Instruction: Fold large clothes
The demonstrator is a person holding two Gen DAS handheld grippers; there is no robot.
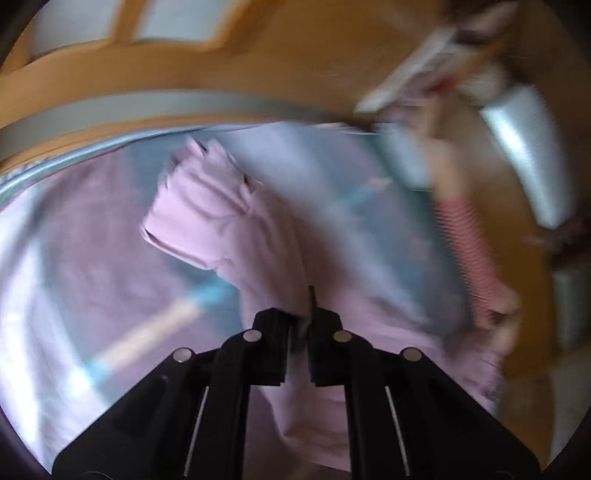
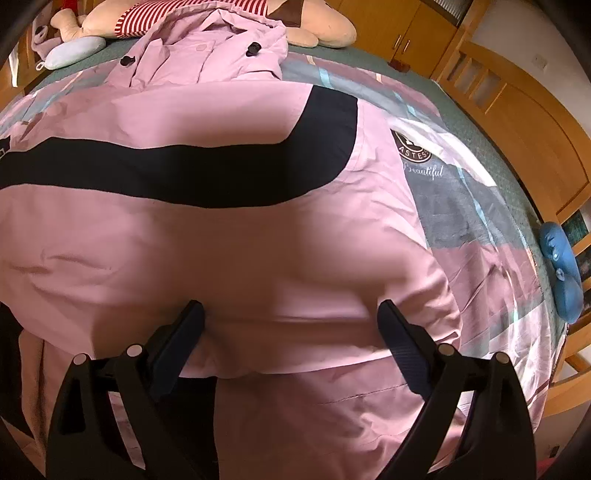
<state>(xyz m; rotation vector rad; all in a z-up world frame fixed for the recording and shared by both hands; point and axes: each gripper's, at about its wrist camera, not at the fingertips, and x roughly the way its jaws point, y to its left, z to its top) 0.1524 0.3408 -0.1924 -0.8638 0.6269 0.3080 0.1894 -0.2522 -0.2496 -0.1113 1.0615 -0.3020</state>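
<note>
A bed with a patterned cover [image 2: 480,206], ringed by wooden cupboards, filled both views. One pink jacket [image 2: 221,258] was spread across the middle of the frame, its hood at the top centre, laid flat, presumably for folding. The left gripper [image 1: 308,321] was seen pinched shut on a fold of pink cloth, likely for drawing it over. The right gripper [image 2: 291,314] was held wide open over the hem, gripping nothing. One plush toy [image 2: 317,26] lay at the top.

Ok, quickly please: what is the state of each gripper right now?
Left gripper: closed, pinching the pink fabric jacket.
Right gripper: open, its fingers resting on the jacket, holding nothing.
</note>
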